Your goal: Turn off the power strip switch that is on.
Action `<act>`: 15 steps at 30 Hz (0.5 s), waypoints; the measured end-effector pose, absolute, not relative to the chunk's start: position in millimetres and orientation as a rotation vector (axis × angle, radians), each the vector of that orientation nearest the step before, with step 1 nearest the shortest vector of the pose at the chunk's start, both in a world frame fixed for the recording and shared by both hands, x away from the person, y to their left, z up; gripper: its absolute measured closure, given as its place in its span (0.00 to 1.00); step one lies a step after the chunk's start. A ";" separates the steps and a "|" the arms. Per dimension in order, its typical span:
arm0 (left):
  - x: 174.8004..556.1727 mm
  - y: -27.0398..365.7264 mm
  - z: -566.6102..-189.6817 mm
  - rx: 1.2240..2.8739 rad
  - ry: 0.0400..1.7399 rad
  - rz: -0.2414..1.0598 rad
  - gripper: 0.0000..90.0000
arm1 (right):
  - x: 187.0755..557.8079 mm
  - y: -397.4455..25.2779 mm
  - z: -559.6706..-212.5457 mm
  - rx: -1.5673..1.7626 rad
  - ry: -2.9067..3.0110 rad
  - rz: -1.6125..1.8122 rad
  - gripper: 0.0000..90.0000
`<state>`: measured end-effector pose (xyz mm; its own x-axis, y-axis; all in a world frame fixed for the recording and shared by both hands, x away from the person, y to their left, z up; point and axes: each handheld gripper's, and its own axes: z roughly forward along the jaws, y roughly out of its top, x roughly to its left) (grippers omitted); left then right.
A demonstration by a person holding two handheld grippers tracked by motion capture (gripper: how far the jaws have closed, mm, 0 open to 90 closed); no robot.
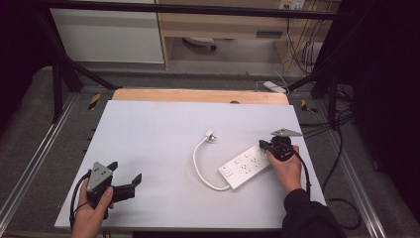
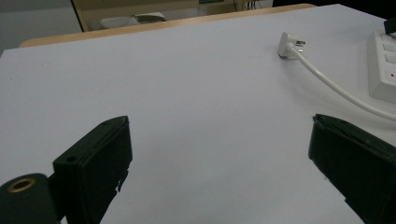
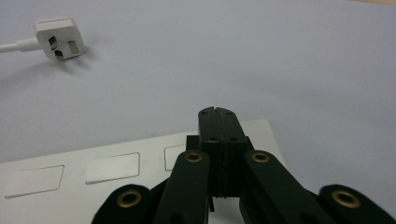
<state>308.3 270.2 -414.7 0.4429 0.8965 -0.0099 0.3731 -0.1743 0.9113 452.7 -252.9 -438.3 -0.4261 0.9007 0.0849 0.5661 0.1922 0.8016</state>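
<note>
We see a smooth white rectangular plastic power strip (image 1: 245,167) on the matte white desk (image 1: 148,148). Our left claw (image 1: 126,182) is spread apart over bare desk. Our right claw (image 3: 218,121) is pressed together above the strip.

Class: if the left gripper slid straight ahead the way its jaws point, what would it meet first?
Probably nothing soon: bare table lies ahead of the left gripper. The plug and cord sit right of that line.

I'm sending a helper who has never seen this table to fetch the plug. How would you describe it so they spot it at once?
Start at the white table and find the white power strip on its right half, under the right gripper. Follow the strip's white cord as it curves left and then away from the person. The plug is the small white block with prongs at the cord's free end, lying alone on bare tabletop.
</note>
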 end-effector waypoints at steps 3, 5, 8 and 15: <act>308.3 270.5 -414.6 1.756 1.094 0.695 0.07 | 452.5 -252.9 -438.6 1.373 2.064 1.120 1.00; 308.3 270.4 -414.7 1.756 1.095 0.695 0.07 | 452.2 -252.9 -438.8 1.372 2.061 1.122 1.00; 308.3 270.2 -414.8 1.756 1.095 0.695 0.07 | 451.7 -252.7 -439.4 1.374 2.057 1.124 1.00; 308.6 270.3 -415.1 1.757 1.097 0.696 0.07 | 451.5 -254.1 -442.1 1.370 2.056 1.123 1.00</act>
<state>308.6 270.3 -415.1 0.4430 0.8965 -0.0065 0.3763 -0.1793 0.9090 451.5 -254.1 -442.1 -0.4229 0.9022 0.0844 0.5586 0.1863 0.8082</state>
